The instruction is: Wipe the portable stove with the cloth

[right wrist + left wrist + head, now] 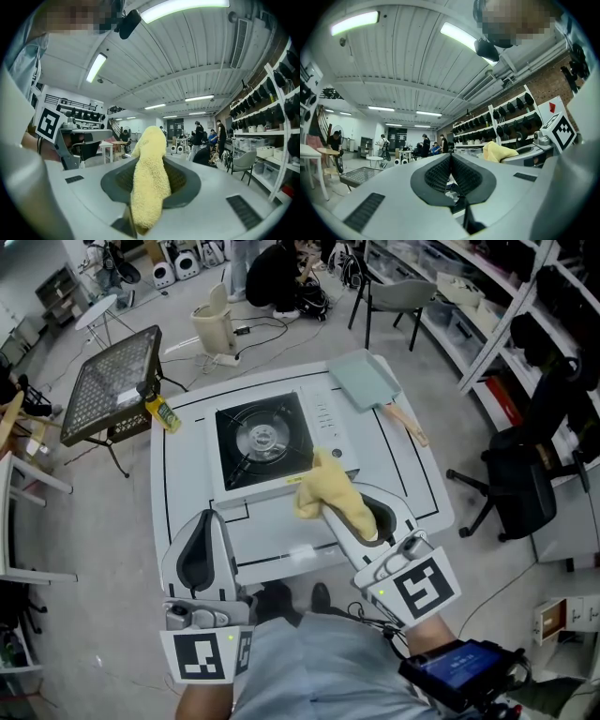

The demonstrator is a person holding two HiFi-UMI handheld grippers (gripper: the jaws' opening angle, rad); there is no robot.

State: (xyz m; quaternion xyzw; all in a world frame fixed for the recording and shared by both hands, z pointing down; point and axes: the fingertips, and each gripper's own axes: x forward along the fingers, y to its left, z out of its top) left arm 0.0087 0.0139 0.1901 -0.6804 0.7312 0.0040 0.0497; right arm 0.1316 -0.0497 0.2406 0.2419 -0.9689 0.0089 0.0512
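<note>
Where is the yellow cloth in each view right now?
Head view: cloth at centre, at the stove's front edge.
Left gripper view: cloth right of centre, beyond the jaws.
Right gripper view: cloth dead centre, pinched between the jaws.
Shared landmark: the shelving rack, upper right in the head view and on the right side in both gripper views.

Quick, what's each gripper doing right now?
Left gripper: shut, nothing between its jaws.
Right gripper: shut on the yellow cloth.
</note>
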